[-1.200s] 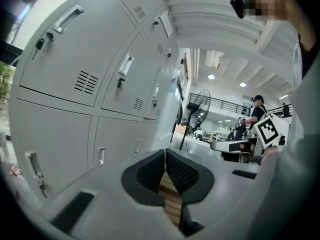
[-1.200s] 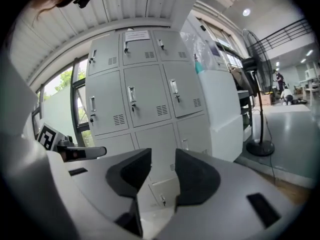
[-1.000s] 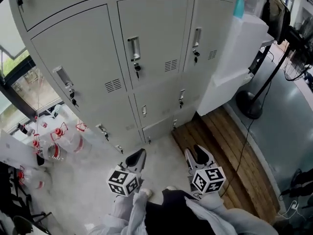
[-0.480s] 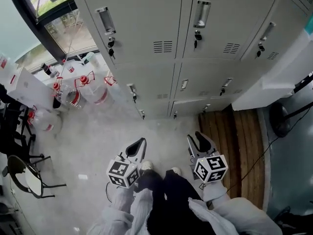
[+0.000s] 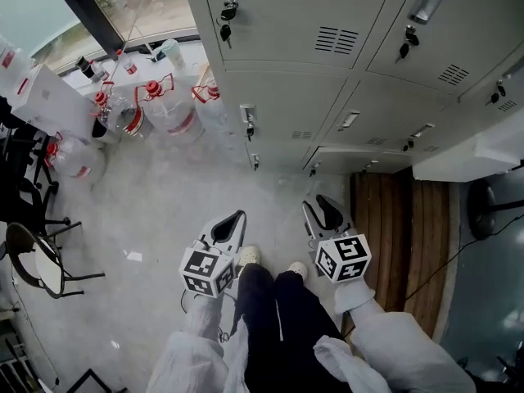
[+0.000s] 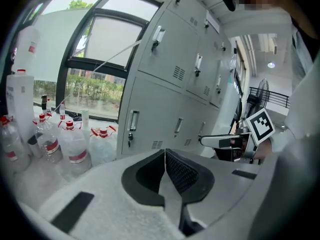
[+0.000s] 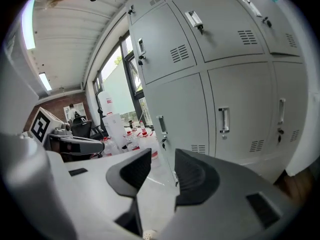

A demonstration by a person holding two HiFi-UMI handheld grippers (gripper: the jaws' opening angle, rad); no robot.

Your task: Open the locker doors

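Left gripper: jaws pressed together, nothing between them. It is held low in front of the person's legs and points towards the foot of the grey metal locker bank, well short of it. The left gripper view confirms this: the dark ribbed pads of the left gripper meet along one line.

Right gripper: jaws partly apart and empty. It is level with the left one, also well short of the locker bank and tilted slightly down. In its own view the right gripper frames bare floor and a lower locker door.

Both forearms, in white sleeves, reach forward from the body. Each ends at a black-and-white marker cube.

All locker doors in view stand closed, with keys hanging below several handles.

Clear plastic water jugs with red caps stand at the window end of the locker bank. A strip of brown wooden flooring lies at its other end. A black chair stands far out from the locker bank.
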